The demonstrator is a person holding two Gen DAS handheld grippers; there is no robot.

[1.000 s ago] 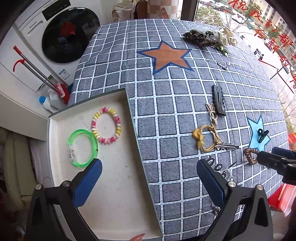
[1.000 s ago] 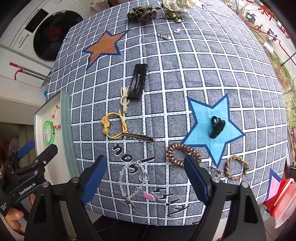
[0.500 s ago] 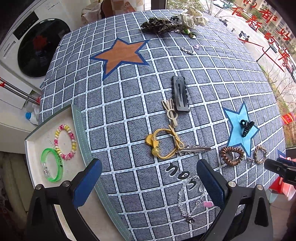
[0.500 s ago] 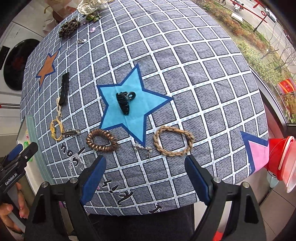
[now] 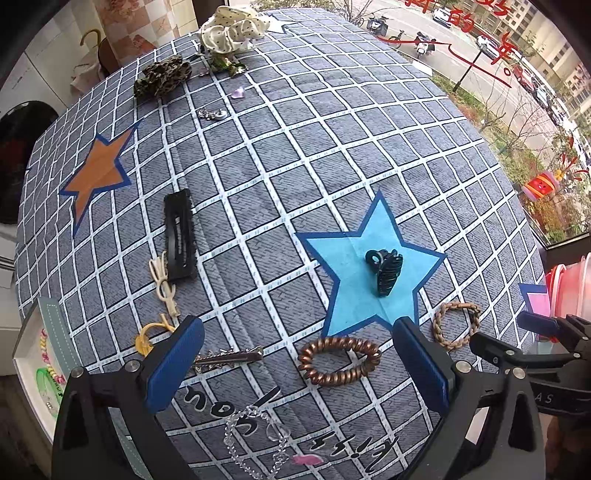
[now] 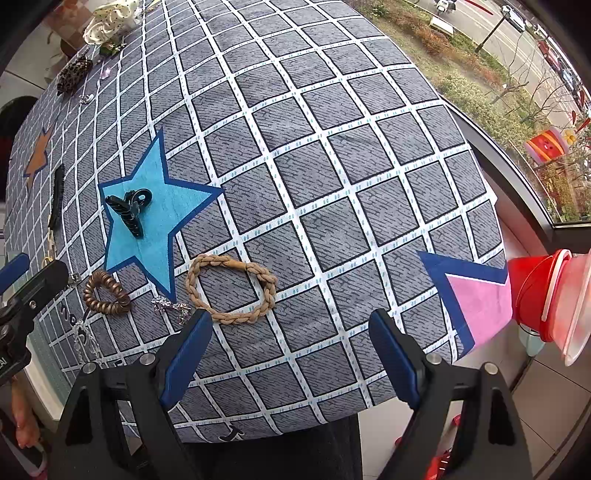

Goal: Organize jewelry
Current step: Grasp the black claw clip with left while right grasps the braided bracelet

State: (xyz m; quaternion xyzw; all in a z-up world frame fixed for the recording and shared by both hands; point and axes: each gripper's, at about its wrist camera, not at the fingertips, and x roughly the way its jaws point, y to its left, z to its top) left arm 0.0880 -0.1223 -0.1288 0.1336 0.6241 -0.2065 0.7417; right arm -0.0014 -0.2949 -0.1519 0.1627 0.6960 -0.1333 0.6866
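Observation:
My left gripper (image 5: 299,365) is open and empty, hovering above a brown spiral hair tie (image 5: 339,361). A tan braided band (image 5: 456,325) lies right of it, a black claw clip (image 5: 386,269) on the blue star. A clear bead bracelet (image 5: 255,443), a metal clip (image 5: 229,358), a yellow tie (image 5: 149,336), a cream bow (image 5: 164,284) and a black barrette (image 5: 180,236) lie to the left. My right gripper (image 6: 290,350) is open and empty, just right of the braided band (image 6: 231,288). The white tray (image 5: 33,369) holds a green bangle (image 5: 50,387).
Scrunchies (image 5: 232,27) and small charms (image 5: 212,113) lie at the table's far edge. Red and clear plastic tubs (image 6: 550,295) stand off the table's right edge. A window runs along the right. The checked cloth (image 6: 332,147) covers the table.
Both grippers have swung right along the table's near edge. The left moved away from the tray to over the spiral tie; the right moved past the braided band.

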